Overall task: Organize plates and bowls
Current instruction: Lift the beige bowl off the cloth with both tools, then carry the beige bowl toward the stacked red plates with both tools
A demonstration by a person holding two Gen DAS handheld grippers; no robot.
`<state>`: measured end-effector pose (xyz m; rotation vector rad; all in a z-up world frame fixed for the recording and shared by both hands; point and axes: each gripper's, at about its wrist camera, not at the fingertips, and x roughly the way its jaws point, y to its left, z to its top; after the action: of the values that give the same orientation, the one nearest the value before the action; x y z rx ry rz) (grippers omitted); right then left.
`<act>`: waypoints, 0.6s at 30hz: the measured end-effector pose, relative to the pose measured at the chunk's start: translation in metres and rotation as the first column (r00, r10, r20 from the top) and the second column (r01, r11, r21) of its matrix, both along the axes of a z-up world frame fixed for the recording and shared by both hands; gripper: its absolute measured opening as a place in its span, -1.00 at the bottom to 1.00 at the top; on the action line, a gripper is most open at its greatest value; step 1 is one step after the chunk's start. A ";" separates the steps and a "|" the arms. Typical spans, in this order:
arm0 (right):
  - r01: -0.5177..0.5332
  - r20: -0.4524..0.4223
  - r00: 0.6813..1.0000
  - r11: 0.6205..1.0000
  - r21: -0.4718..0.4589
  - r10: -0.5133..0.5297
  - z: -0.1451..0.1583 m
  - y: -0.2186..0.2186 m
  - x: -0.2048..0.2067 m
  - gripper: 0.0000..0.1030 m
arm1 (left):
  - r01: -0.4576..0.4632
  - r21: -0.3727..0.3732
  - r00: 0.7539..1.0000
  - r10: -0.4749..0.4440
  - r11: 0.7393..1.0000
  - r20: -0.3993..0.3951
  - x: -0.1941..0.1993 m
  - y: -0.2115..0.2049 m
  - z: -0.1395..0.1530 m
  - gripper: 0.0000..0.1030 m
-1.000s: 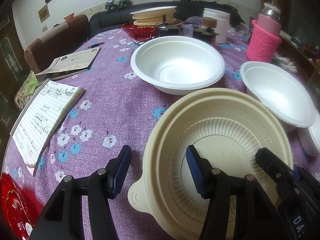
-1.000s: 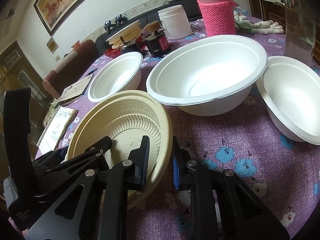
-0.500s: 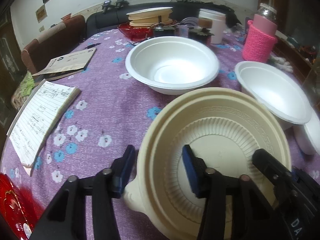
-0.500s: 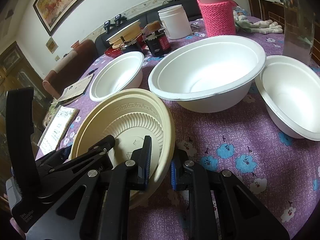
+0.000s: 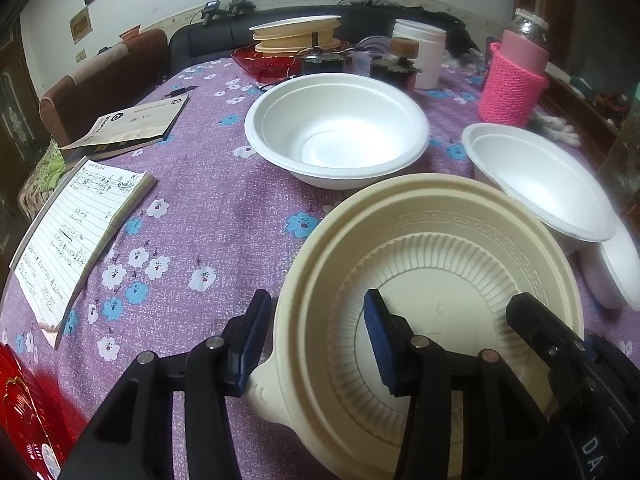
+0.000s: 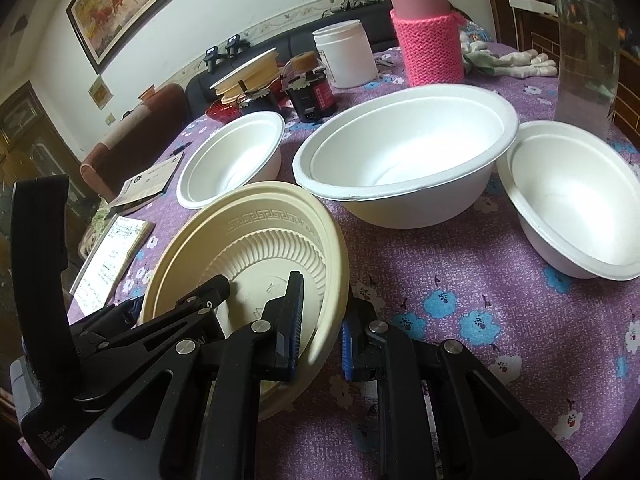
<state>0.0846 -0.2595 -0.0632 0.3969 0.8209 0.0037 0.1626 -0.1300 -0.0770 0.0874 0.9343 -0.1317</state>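
Observation:
A cream plastic bowl (image 5: 440,248) with a ribbed inside and a side tab sits tilted near the table's front. My left gripper (image 5: 316,340) straddles its left rim, one pad outside and one inside, with a gap to the wall. My right gripper (image 6: 320,332) straddles its right rim (image 6: 332,264), jaws nearly closed on the wall. A white foam bowl (image 5: 336,128) stands behind it, a second white bowl (image 5: 544,184) to the right, and a third (image 6: 576,204) further right in the right wrist view.
A notepad (image 5: 76,224) and a booklet (image 5: 132,124) lie at the left. A red dish (image 5: 24,412) sits at the near left corner. A stack of cream plates (image 5: 296,36), jars and a pink-sleeved bottle (image 5: 516,80) stand at the back.
The cream bowl has tilted and lifted slightly toward me. My left gripper's jaws have moved in around its left rim; my right gripper's jaws have narrowed on the right rim.

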 end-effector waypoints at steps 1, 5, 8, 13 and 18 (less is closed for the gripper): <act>0.001 0.002 1.000 1.000 -0.004 -0.001 0.001 0.000 0.000 -0.72 | -0.001 -0.004 1.000 0.001 1.000 0.002 0.000 0.000 0.001 -0.08; 0.011 0.010 1.000 1.000 -0.010 -0.010 0.003 0.001 -0.003 -0.72 | -0.005 -0.012 1.000 0.005 1.000 0.005 -0.002 0.001 0.002 -0.07; 0.015 0.024 1.000 1.000 -0.023 -0.014 0.006 0.002 -0.007 -0.72 | -0.009 -0.021 1.000 0.009 1.000 0.001 -0.005 0.002 0.003 -0.07; 0.015 0.048 0.999 0.999 -0.030 -0.013 0.011 0.006 -0.012 -0.72 | -0.020 -0.027 1.000 0.021 0.999 0.014 -0.010 0.005 0.008 -0.07; 0.011 0.073 0.997 0.999 -0.042 -0.007 0.018 0.010 -0.018 -0.72 | -0.030 -0.035 0.999 0.030 0.999 0.017 -0.018 0.010 0.011 -0.07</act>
<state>0.0662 -0.2498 -0.0457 0.3588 0.7460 -0.0074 0.1446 -0.1204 -0.0659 0.0419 0.9149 -0.1192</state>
